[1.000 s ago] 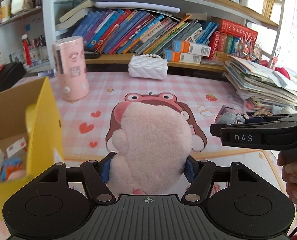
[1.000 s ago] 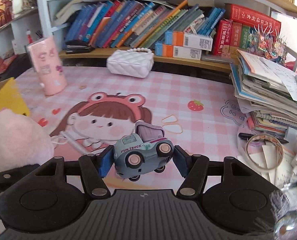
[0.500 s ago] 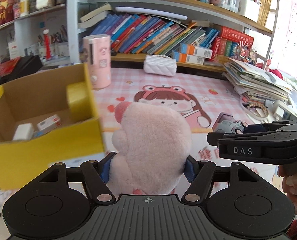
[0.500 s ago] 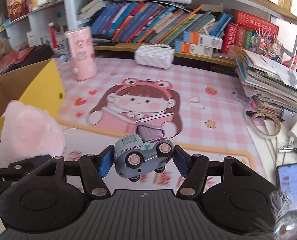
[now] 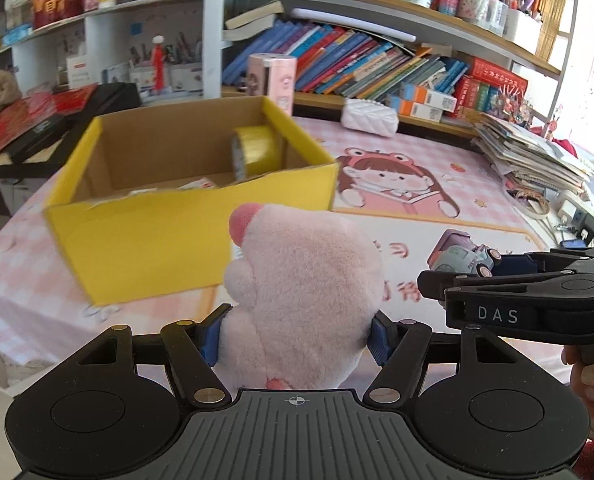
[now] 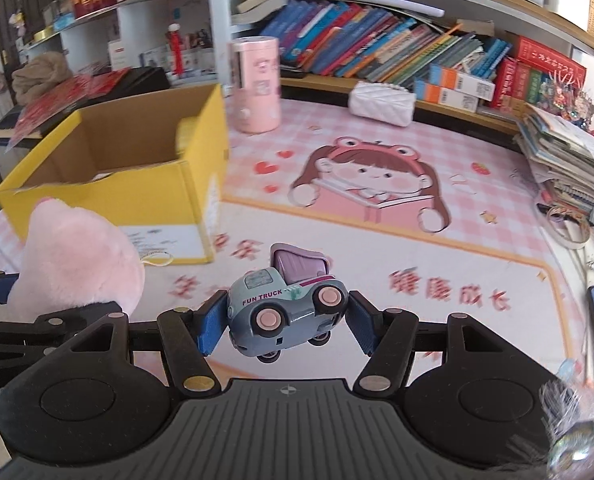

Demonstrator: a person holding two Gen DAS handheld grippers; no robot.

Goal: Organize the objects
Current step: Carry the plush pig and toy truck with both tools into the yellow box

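The left gripper [image 5: 297, 334] squeezes a pink plush toy [image 5: 301, 292]. The right gripper [image 6: 283, 322] squeezes a little toy truck [image 6: 285, 308]. The yellow box [image 5: 193, 216] sits ahead and left of both, nearer the left hand's toy.

The left claw [image 5: 295, 334] is gripping a pink plush toy [image 5: 303, 292] above the surface [image 5: 437, 184], facing an open yellow box [image 5: 145, 236], while the right claw [image 5: 493, 268] is clamping a toy truck [image 5: 463, 256] alongside.
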